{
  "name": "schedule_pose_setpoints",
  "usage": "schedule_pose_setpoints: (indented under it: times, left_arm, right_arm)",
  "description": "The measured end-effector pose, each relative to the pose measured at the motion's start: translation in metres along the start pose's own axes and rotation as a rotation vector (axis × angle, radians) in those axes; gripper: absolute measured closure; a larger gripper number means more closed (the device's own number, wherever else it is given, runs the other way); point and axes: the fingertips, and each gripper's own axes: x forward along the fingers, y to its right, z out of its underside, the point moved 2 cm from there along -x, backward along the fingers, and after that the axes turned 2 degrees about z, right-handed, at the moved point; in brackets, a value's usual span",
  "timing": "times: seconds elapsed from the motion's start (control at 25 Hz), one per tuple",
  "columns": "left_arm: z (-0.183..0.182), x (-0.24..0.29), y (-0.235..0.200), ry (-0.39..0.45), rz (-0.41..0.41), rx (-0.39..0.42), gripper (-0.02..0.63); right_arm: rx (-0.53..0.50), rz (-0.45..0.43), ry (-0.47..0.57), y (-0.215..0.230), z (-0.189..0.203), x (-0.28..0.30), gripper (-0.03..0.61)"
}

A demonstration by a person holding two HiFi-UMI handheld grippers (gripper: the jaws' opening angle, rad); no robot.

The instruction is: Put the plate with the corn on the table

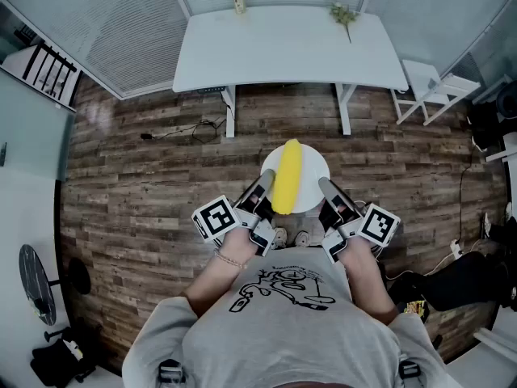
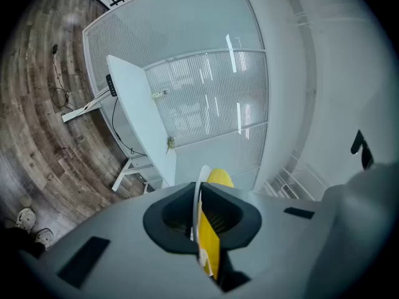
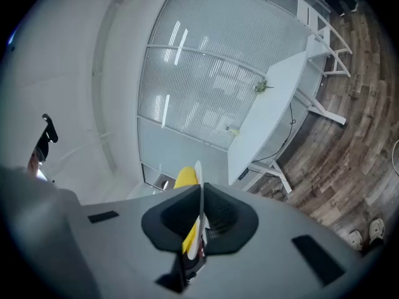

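**Plate of corn held in the air between two tongs, well short of the table**

The left tongs [image 1: 260, 194] and the right tongs [image 1: 329, 192] each pinch one side of the round white plate [image 1: 313, 180], which hangs between them above the wooden floor [image 1: 145, 184]. In each gripper view the plate shows only as a thin white edge clamped between the dark pads, so its upper face cannot be seen there. The yellow corn [image 1: 287, 176] lies lengthwise on the plate, closer to the left tongs than to the right. Its far end reaches past the far rim, and its near end sits just beside the left tongs' tip. From the gripper views only slivers of yellow show alongside the plate's edge.

The near rim of the plate is partly covered by the tongs. The hands are mostly hidden behind the marker cubes. Below the plate, between the tongs, only the toes of a pair of shoes [image 1: 289, 238] peep out.

The white table [image 1: 283, 51] stands well ahead of both tongs, apart from the plate. On its far edge are a small bottle-like item [image 1: 239, 0], too small to identify, and a green sprig [image 1: 345, 14].
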Motion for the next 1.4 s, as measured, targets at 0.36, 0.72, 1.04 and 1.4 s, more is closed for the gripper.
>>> schedule_pose_setpoints:
  times: [0.36,0.72,1.04,1.4]
  left_arm:
    - [-0.011,-0.009,-0.008,-0.006,0.013,0.013,0.586]
    - [-0.021,-0.004,-0.011,0.000,0.019,0.023,0.586]
    - [-0.039,0.022,-0.018,0.011,0.010,0.023,0.586]
    - [-0.063,0.092,-0.025,0.010,-0.004,0.013,0.586]
  right_arm:
    - [0.013,0.007,0.012,0.001,0.012,0.011,0.558]
    - [0.015,0.000,0.013,0.004,0.009,0.022,0.560]
    - [0.018,-0.006,0.014,0.015,-0.013,0.045,0.560]
    - [0.045,0.001,0.013,0.043,-0.075,0.078,0.560]
